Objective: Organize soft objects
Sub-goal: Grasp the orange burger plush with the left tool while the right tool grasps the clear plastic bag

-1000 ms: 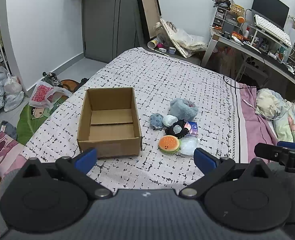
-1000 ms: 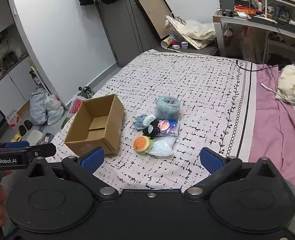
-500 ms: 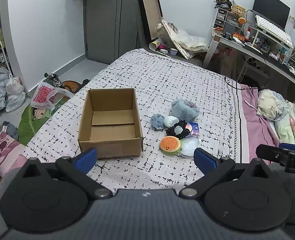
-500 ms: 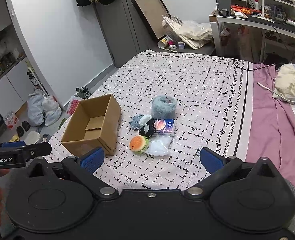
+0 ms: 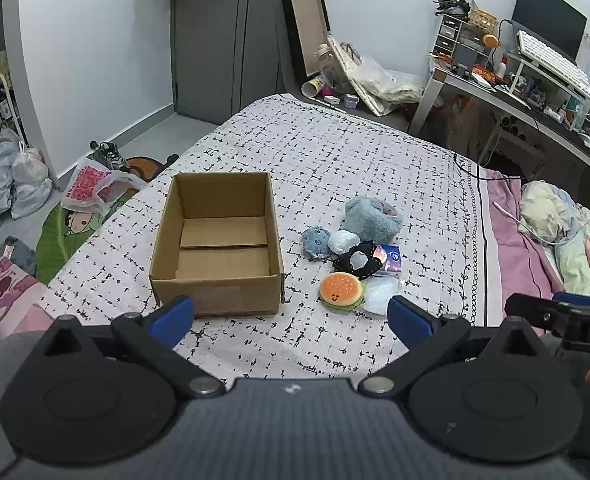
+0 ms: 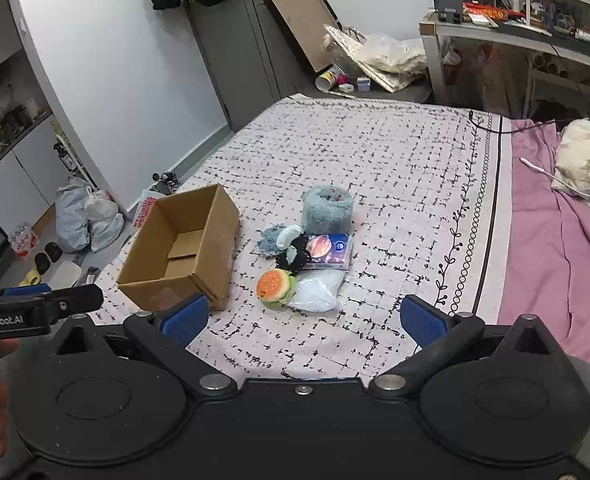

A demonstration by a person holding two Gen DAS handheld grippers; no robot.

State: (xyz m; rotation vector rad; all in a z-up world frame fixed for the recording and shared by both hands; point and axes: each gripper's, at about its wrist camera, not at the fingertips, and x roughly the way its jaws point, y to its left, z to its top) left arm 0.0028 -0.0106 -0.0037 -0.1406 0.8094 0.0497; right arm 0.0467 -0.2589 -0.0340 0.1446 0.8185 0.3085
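Both claws, left claw (image 5: pixel 291 312) and right claw (image 6: pixel 303 318), hang wide and empty short of the cardboard box (image 5: pixel 219 240). Soft toys cluster just right of it; take the nearest, the burger plush (image 5: pixel 342 288), squeezing gently.

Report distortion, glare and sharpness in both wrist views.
Left wrist view: fisheye bends the doorframe; cardboard box and burger plush sharp; even light, no glare. Right wrist view: same curving at the edges; clear bag shows mild sheen; soft shadows.

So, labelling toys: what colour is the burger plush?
Orange burger plush, green edge; clearest in left wrist view.
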